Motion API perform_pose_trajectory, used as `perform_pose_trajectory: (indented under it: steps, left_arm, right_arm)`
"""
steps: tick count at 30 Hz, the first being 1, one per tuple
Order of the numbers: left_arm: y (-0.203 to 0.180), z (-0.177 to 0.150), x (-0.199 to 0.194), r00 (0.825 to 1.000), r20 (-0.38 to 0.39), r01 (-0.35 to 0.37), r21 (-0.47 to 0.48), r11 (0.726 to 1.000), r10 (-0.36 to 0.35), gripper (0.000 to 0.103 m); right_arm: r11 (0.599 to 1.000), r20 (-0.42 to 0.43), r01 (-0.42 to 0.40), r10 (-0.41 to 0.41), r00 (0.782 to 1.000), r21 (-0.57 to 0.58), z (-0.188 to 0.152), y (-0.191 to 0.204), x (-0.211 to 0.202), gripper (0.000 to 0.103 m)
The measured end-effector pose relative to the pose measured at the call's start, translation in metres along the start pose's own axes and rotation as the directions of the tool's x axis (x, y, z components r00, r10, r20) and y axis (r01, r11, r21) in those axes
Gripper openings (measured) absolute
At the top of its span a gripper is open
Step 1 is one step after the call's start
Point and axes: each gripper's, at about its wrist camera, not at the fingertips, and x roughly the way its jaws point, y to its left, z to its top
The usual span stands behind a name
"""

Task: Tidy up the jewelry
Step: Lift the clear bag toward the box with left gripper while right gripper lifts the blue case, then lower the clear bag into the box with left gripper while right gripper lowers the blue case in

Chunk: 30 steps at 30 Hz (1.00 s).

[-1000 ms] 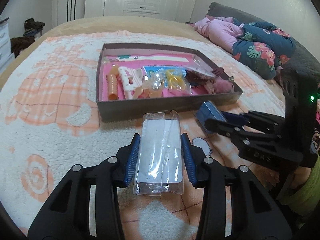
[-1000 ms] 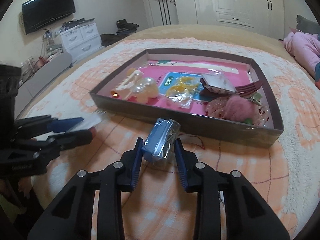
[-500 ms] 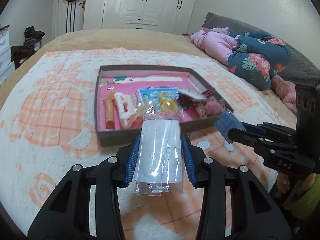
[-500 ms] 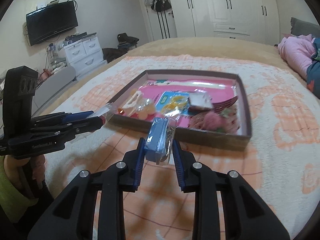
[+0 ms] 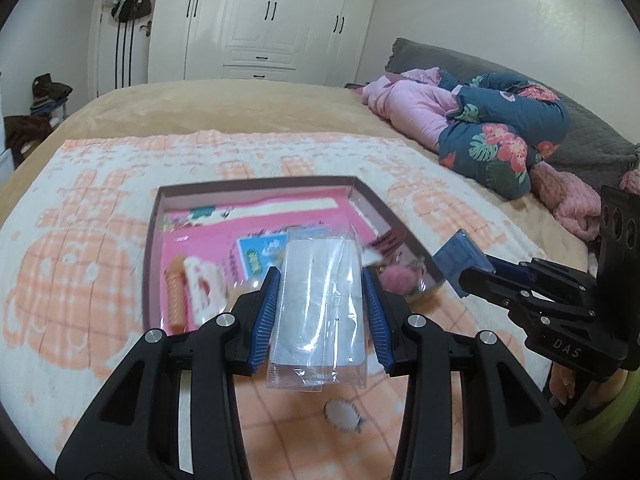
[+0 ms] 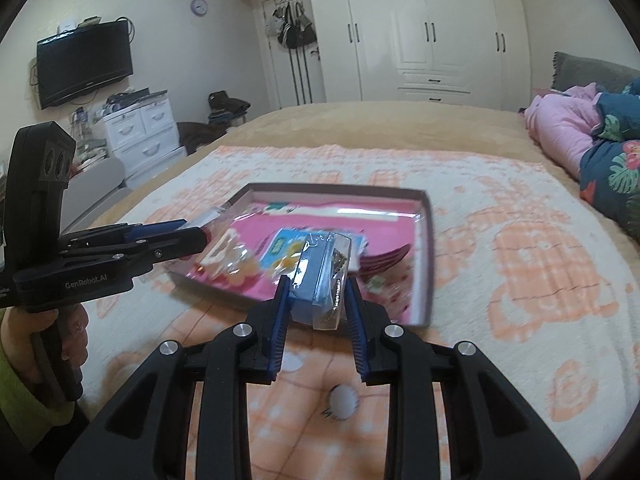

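Clear packet (image 5: 320,308): you hold this flat plastic sleeve with a white card inside, raised above the bed in front of the tray's near edge.
Left claw (image 5: 320,314): your blue pads (image 5: 267,316) press on the packet's two long edges, so it is gripping it.
Blue packet (image 6: 322,280): a small blue card in clear wrap with dark beads along one side, tilted, held up over the tray's near rim.
Right claw (image 6: 318,316): clamped on the blue packet from both sides.
Tray (image 6: 426,256): a shallow brown box with a pink floor, lying on the blanket and holding hair clips, an orange curler (image 5: 176,296), a blue card and a pink fluffy piece.
Blanket (image 6: 520,264): white and orange, spread on the bed.
Your hand (image 6: 72,332): wrapped round the left handle.
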Motion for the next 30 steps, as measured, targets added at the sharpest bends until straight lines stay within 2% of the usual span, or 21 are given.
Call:
perform_pose_trajectory:
  steps: [10,21,30]
  left_arm:
    - [0.004,0.02,0.03,1.0,0.008,0.022,-0.039,0.999,-0.022,0.033]
    - [0.025,0.001,0.073,0.998,-0.067,-0.017,-0.072,0.997,0.012,0.033]
    - [0.021,-0.005,0.084,0.996,-0.091,-0.015,-0.049,0.999,0.01,0.033]
  right_arm:
    - [0.997,0.013,0.075,-0.075,0.997,-0.015,0.013,-0.021,0.015,0.026]
    - [0.993,-0.081,0.115,-0.115,0.99,-0.016,0.004,-0.041,0.064,0.026]
    - [0.995,-0.141,0.096,-0.092,0.986,0.023,-0.008,-0.045,0.084,0.026]
